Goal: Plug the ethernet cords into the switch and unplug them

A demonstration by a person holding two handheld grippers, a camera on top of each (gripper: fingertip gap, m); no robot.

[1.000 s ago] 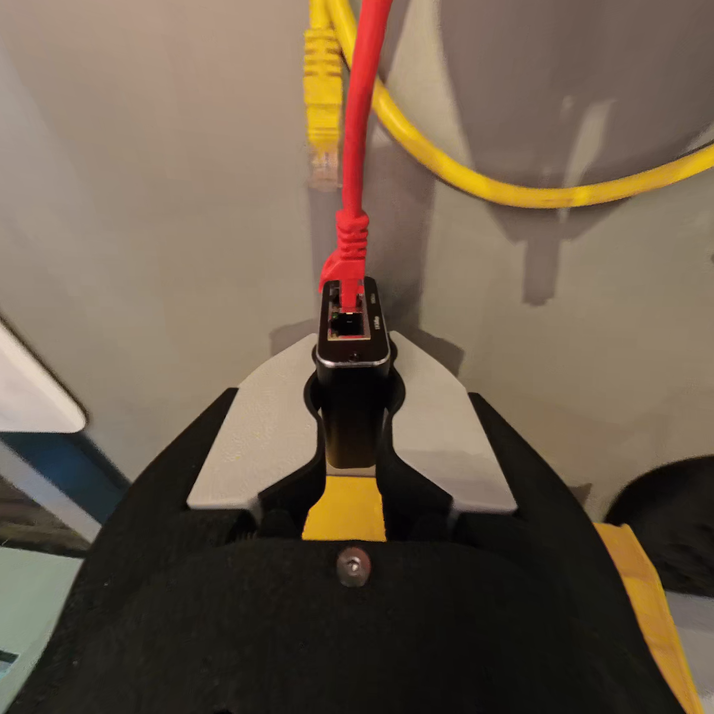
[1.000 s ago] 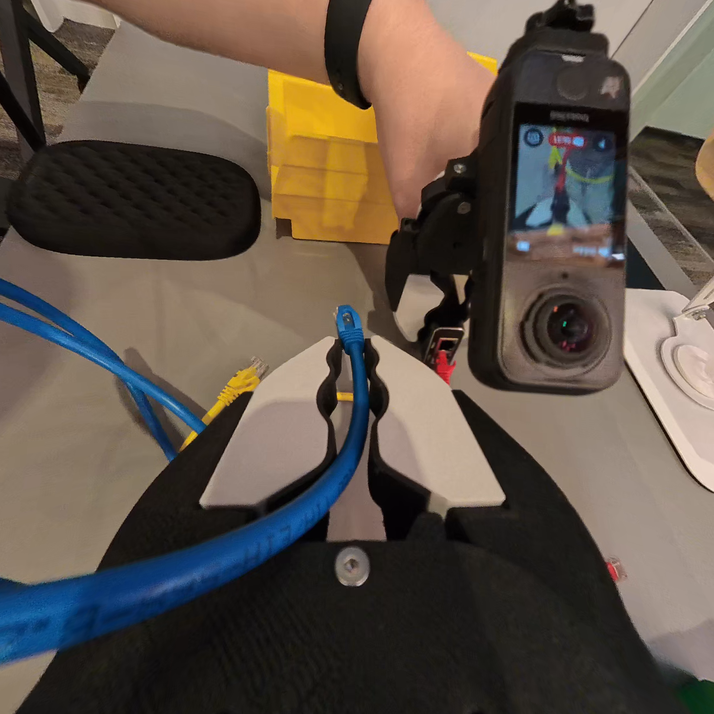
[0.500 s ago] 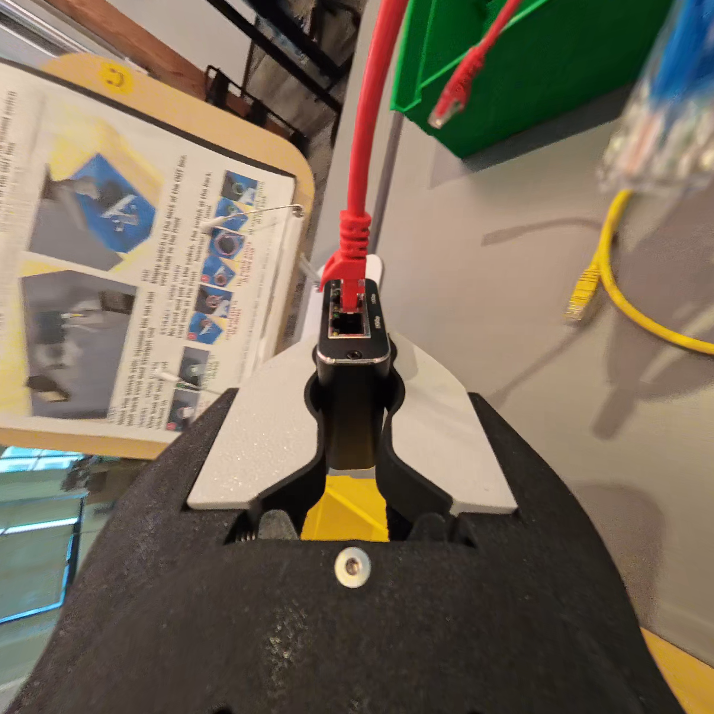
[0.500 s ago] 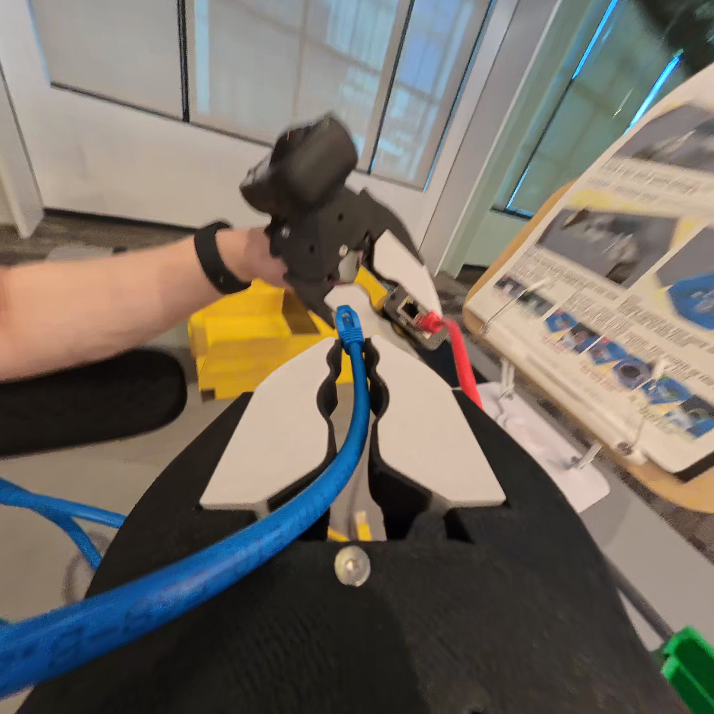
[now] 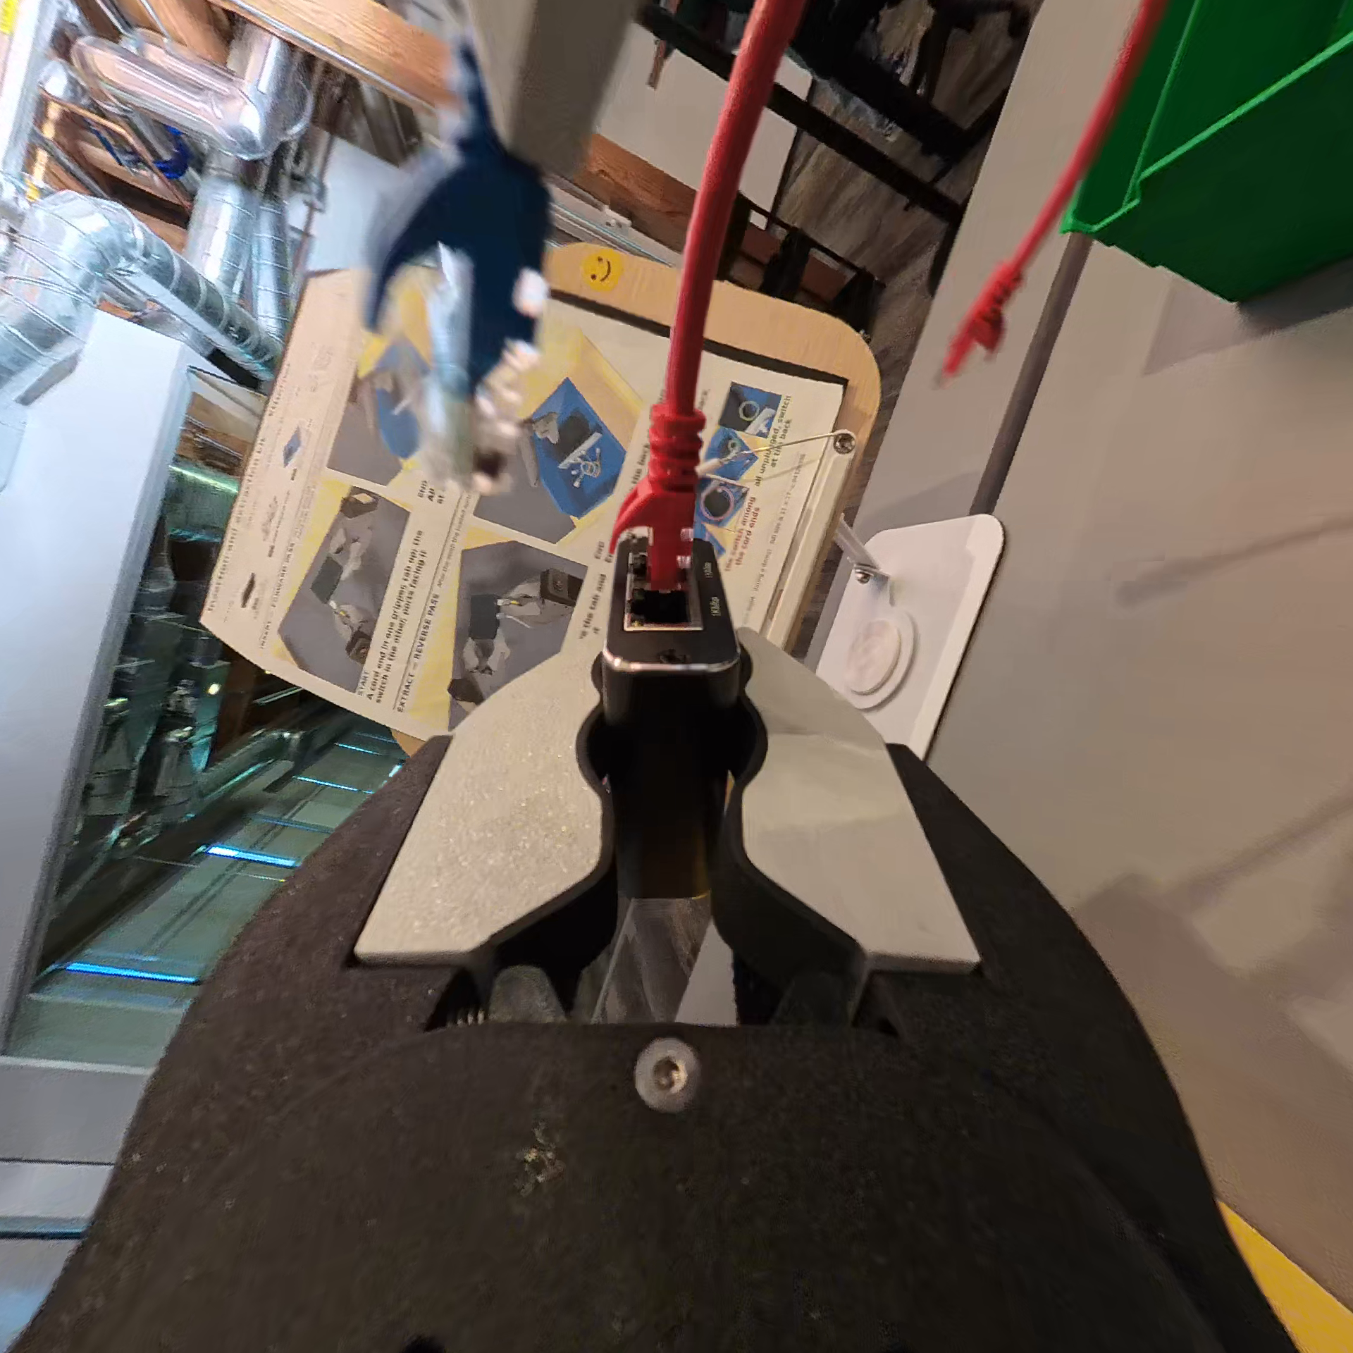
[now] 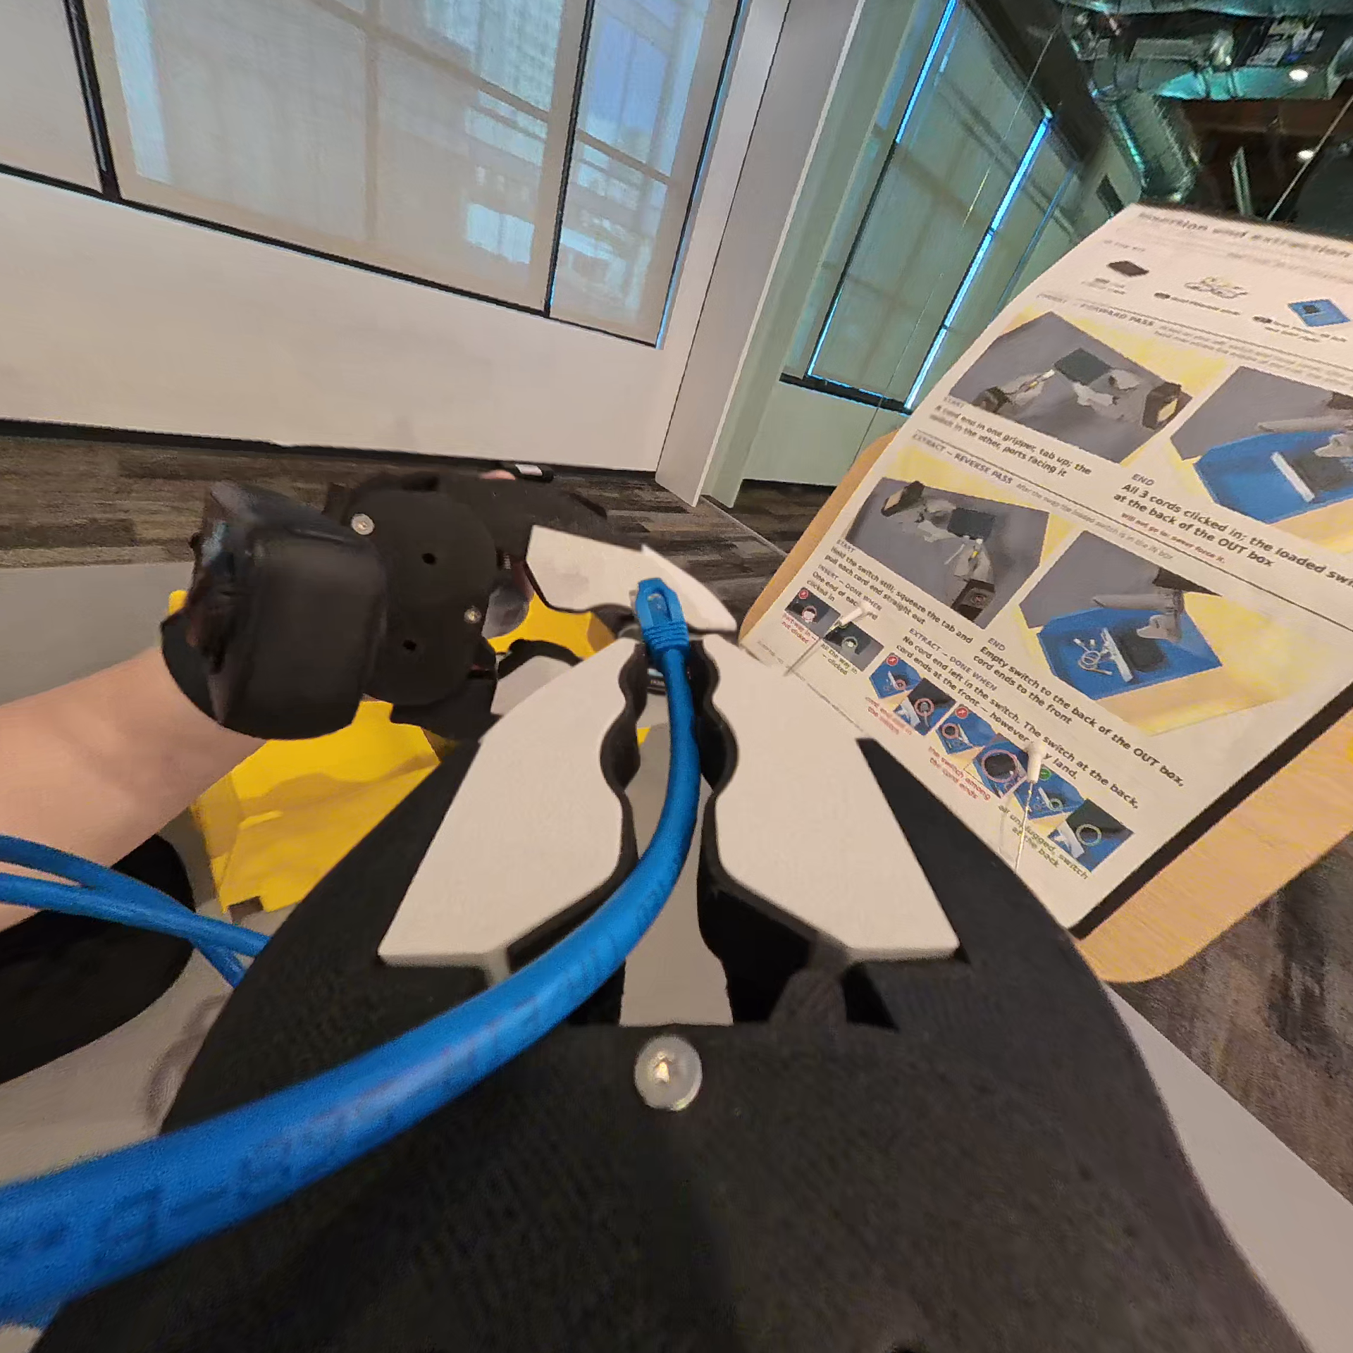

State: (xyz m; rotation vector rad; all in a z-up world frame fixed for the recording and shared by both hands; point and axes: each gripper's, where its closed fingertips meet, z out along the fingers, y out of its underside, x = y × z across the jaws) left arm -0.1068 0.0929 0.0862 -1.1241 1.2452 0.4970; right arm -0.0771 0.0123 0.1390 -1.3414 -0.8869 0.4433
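Observation:
My left gripper [image 5: 668, 684] is shut on a small black switch [image 5: 668, 732], held up with its ports facing away. A red ethernet cord [image 5: 695, 293] is plugged into the far port; the near port [image 5: 659, 609] is empty. The cord's other red plug [image 5: 981, 322] hangs at the right. My right gripper [image 6: 668, 651] is shut on a blue ethernet cord [image 6: 659, 842], its plug [image 6: 659, 611] sticking out past the tips. The blue plug [image 5: 468, 351] shows blurred up and left of the switch. In the right wrist view it sits just before the left gripper's fingers [image 6: 586, 571]; the switch is hidden.
An instruction board [image 6: 1098, 586] on a wooden backing stands at the right, also behind the switch [image 5: 439, 571]. A yellow bin [image 6: 329, 791] lies under the person's hand [image 6: 73, 754]. A green bin [image 5: 1245, 146] is at the top right, a white stand base [image 5: 922, 600] on the grey table [image 5: 1171, 659]. Spacing between my two grippers at the tips: around 10 cm.
Both grippers have lifted and tilted up from the table. The blue plug has crossed from the right of the left wrist view to the upper left, nearer the switch.

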